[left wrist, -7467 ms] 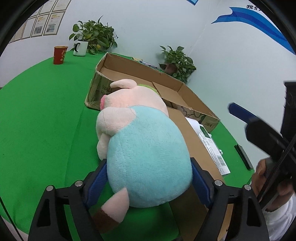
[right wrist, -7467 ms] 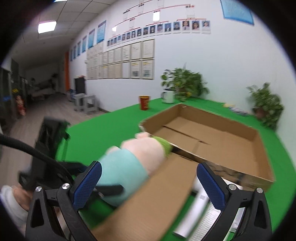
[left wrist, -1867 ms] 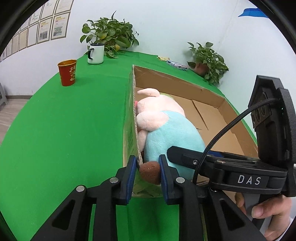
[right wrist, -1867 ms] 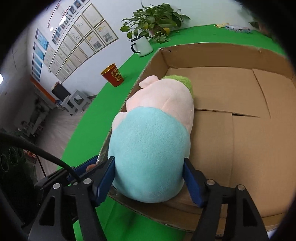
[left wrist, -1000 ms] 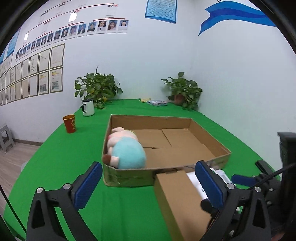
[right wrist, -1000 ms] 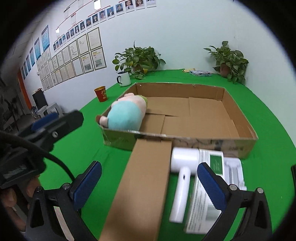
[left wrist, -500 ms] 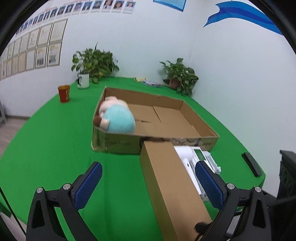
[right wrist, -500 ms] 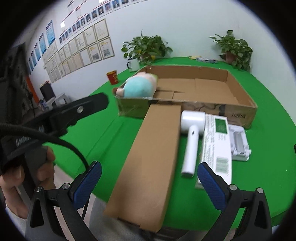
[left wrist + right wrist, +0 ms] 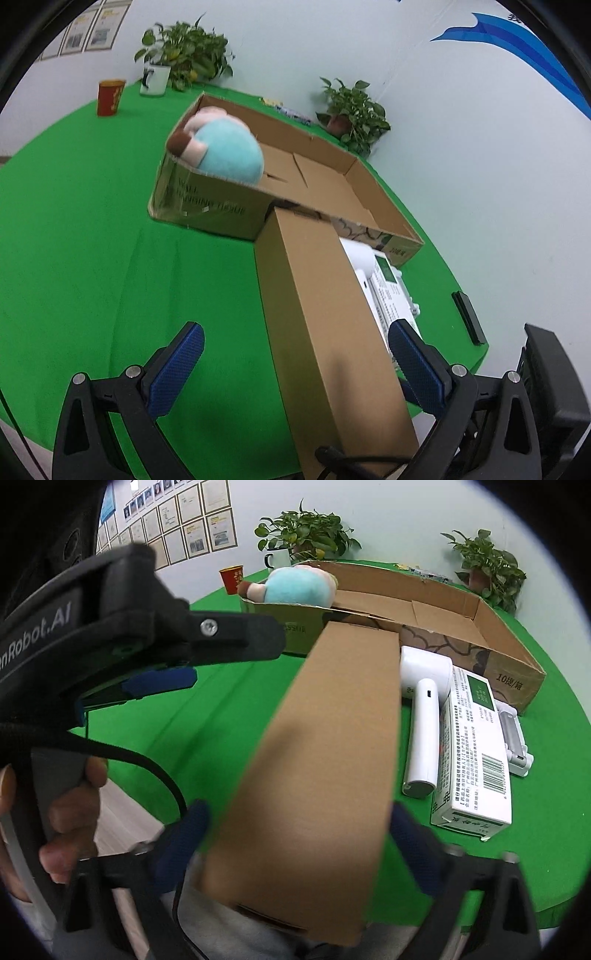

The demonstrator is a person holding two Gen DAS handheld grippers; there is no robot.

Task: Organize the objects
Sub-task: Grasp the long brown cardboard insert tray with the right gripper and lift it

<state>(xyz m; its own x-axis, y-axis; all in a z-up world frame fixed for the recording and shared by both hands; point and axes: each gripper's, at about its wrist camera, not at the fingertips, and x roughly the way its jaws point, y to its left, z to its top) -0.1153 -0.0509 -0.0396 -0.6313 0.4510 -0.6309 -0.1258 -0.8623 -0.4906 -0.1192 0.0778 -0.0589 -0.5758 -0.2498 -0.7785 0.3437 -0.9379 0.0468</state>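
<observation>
A long brown cardboard box (image 9: pixel 325 314) lies on the green table, its far end against the open cardboard tray (image 9: pixel 207 206). A plush toy (image 9: pixel 225 155) with a light-blue body lies in the tray's near left corner. My left gripper (image 9: pixel 295 365) is open and straddles the box; its right pad is close to the box side and its left pad is well clear. My right gripper (image 9: pixel 295 838) is at the near end of the box (image 9: pixel 325 746), which juts over the table edge. Its jaws are closing, with the box between the blurred pads (image 9: pixel 184 834).
Right of the box lie a white handheld device (image 9: pixel 421 731), a white and green carton (image 9: pixel 472 746) and a small white holder (image 9: pixel 513 738). A black bar (image 9: pixel 467 312) lies near the right edge. A red cup (image 9: pixel 109 98), mug (image 9: pixel 155 79) and plants stand at the back.
Both grippers have sunk and come closer to the long box, which now fills more of each view. The right jaws have narrowed around its near end. The left view has rolled.
</observation>
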